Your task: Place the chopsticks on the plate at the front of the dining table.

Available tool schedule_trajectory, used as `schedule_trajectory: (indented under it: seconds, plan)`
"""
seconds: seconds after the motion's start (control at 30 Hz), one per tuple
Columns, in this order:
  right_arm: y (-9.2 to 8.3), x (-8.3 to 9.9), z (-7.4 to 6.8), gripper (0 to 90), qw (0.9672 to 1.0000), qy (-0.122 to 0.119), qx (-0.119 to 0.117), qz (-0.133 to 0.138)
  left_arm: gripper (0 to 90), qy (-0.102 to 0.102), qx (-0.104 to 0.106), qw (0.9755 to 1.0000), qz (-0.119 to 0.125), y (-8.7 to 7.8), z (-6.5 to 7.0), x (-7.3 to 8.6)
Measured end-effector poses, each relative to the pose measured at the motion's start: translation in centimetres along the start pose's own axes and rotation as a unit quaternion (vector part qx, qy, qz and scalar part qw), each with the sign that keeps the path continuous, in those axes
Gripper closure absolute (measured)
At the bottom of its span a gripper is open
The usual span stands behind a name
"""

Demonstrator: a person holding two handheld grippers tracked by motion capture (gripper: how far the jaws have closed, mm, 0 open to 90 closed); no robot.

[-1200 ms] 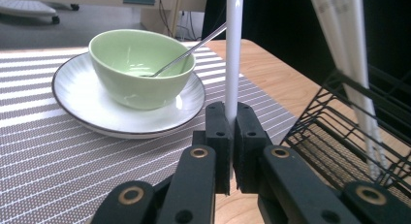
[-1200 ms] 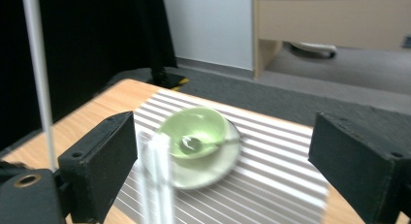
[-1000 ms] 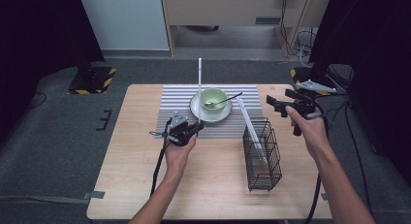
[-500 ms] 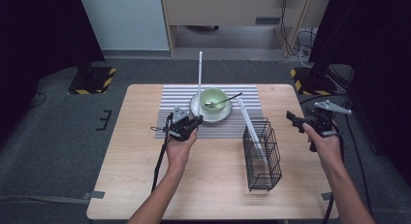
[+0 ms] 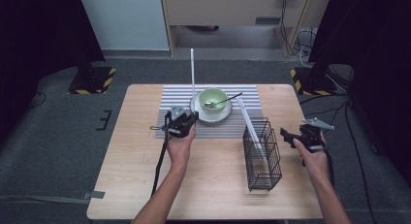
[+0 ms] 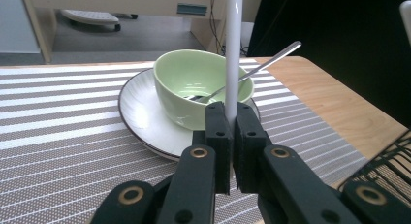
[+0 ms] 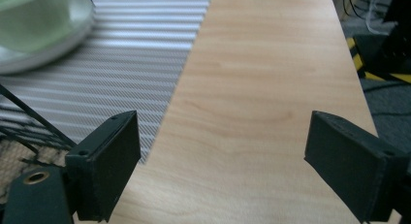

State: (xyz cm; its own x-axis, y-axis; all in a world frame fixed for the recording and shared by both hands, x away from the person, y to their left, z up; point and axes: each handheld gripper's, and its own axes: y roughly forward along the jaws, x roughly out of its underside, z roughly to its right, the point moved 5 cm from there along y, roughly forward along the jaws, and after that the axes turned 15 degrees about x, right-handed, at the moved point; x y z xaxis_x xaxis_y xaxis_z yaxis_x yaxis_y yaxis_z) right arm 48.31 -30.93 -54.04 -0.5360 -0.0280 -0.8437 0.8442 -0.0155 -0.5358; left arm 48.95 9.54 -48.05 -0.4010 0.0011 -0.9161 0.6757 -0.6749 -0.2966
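White stick (image 5: 192, 73): sat clamped at its bottom end in the left gripper (image 5: 193, 116), pads tight on both sides. Stood close to vertical, rose well above the hand. In the left gripper view (image 6: 231, 118), ran straight up out of the shut jaws as a thin white stick (image 6: 233, 49) and left the top of the frame.

Hung over the striped mat (image 5: 160, 107), just at the near-left edge of the white plate (image 5: 219, 119). Looked clear of the plate, but couldn't tell whether the tip touched the mat; hidden by the jaws.

Behind it: green bowl (image 5: 213, 99) on that plate, spoon (image 5: 228, 99) resting in the bowl, handle out over the rim to the right. Same from the left gripper view: bowl (image 6: 194, 88), plate (image 6: 140, 122), spoon (image 6: 271, 59), mat (image 6: 58, 117).

Right gripper (image 5: 289, 135): jaws stood wide, nothing between them. Held low near the right edge of the table (image 5: 208, 185), just right of the black wire basket (image 5: 261, 156), not touching it. Right gripper view (image 7: 220, 151) looked down on bare table wood (image 7: 271, 88) between the pads, with mat (image 7: 145, 40) and a few basket wires (image 7: 19, 117) off to the left.

Second white stick (image 5: 249, 124) stood in the basket, leaned toward the bowl, top end past the rim. Basket sat on bare wood near the mat's right corner, well apart from the left gripper.
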Motion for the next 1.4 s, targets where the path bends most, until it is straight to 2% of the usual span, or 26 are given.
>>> schedule_trajectory:
  seconds: [0.2, 0.23, 0.37, 0.63, 0.7, 0.93, 1.03, 1.13, 1.27, 1.3, 1.4]
  plan:
    - [0.8, 1.6, -0.3, 14.7, 0.9997, -0.006, 0.01, -0.021, 86.4, -0.006, -0.018, 0.9998, -0.002, 0.7, -0.9, 0.1]
    - [1.1, 2.0, -0.5, 13.9, 0.9995, -0.01, 0.003, -0.029, 86.4, -0.008, -0.02, 0.9998, -0.002, 0.8, -1.0, 0.2]
    - [1.5, 2.6, -1.0, 12.4, 0.9989, -0.021, -0.001, -0.043, 86.4, -0.015, -0.03, 0.9994, -0.007, 1.2, -1.4, 0.5]
    - [1.7, 3.0, -1.2, 11.6, 0.9985, -0.027, -0.001, -0.047, 86.4, -0.01, -0.039, 0.9991, -0.014, 1.7, -1.0, 0.7]
    - [1.9, 3.4, -1.2, 11.5, 0.9982, -0.029, 0.0, -0.053, 86.4, -0.027, -0.035, 0.9988, -0.019, 1.9, -1.2, 1.0]
    - [2.1, 3.7, -1.1, 10.7, 0.9977, -0.026, 0.005, -0.062, 86.3, -0.025, -0.04, 0.9982, -0.037, 2.6, -1.2, 1.6]
    - [2.4, 4.0, -1.1, 10.9, 0.9966, -0.036, 0.017, -0.073, 86.3, -0.021, -0.044, 0.9978, -0.044, 2.8, -1.2, 1.9]
    - [2.3, 4.0, -1.1, 10.8, 0.9969, -0.03, 0.014, -0.071, 86.3, -0.019, -0.048, 0.9976, -0.047, 2.8, -1.3, 2.1]
    - [2.4, 4.1, -1.2, 10.4, 0.9963, -0.038, 0.019, -0.074, 86.3, -0.026, -0.053, 0.9971, -0.048, 2.8, -1.6, 2.3]
    - [2.4, 4.2, -1.2, 9.7, 0.9955, -0.052, 0.025, -0.075, 86.3, -0.029, -0.056, 0.9968, -0.049, 2.9, -1.7, 2.5]
    - [2.4, 4.2, -1.4, 7.9, 0.9944, -0.063, 0.031, -0.078, 86.3, -0.028, -0.057, 0.9965, -0.053, 3.0, -1.8, 2.6]
